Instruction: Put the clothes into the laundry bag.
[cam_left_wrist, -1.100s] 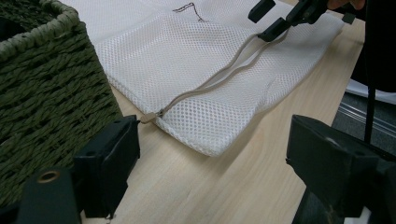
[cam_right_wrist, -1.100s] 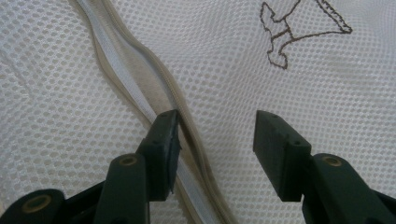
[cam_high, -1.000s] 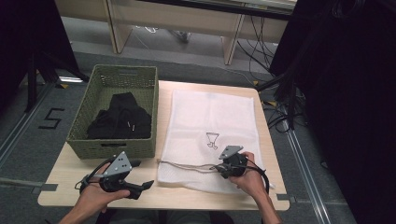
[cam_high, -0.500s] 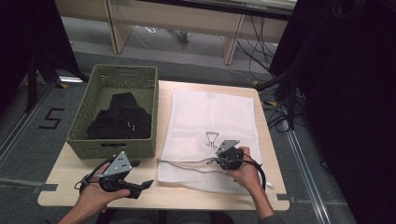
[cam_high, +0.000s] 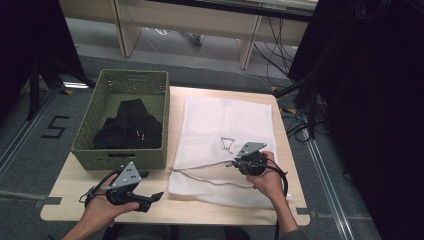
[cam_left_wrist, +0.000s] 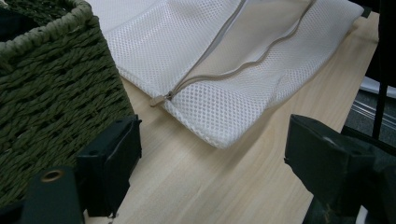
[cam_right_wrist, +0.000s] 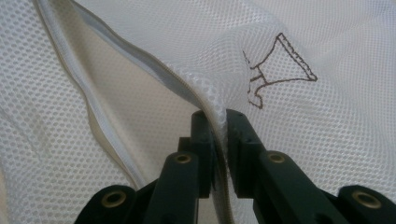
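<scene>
Table (cam_high: 65, 200): pale wood, me at the near edge, a gripper in each hand.

White mesh laundry bag (cam_high: 225, 125): flat across the right half of the table, zipper mouth towards me and unzipped, its opening gaping. A small line drawing (cam_right_wrist: 275, 70) is stitched on the upper layer. Zipper pull (cam_left_wrist: 158, 100) lies at the bag's corner next to the basket.

Green woven basket (cam_high: 120, 157): left half of the table, just beside the bag. A dark garment (cam_high: 127, 127) is heaped inside.

My right gripper (cam_right_wrist: 219, 121): jaws have just been closing, and they now pinch the bag's upper layer right at the zipper edge, mesh squeezed thin between the pads. That edge stands lifted off the lower layer, the mouth parted beneath it.

My left gripper (cam_high: 157, 196): low at the near left, in front of the basket, short of the bag's corner. Jaws wide apart, only bare tabletop between them.
</scene>
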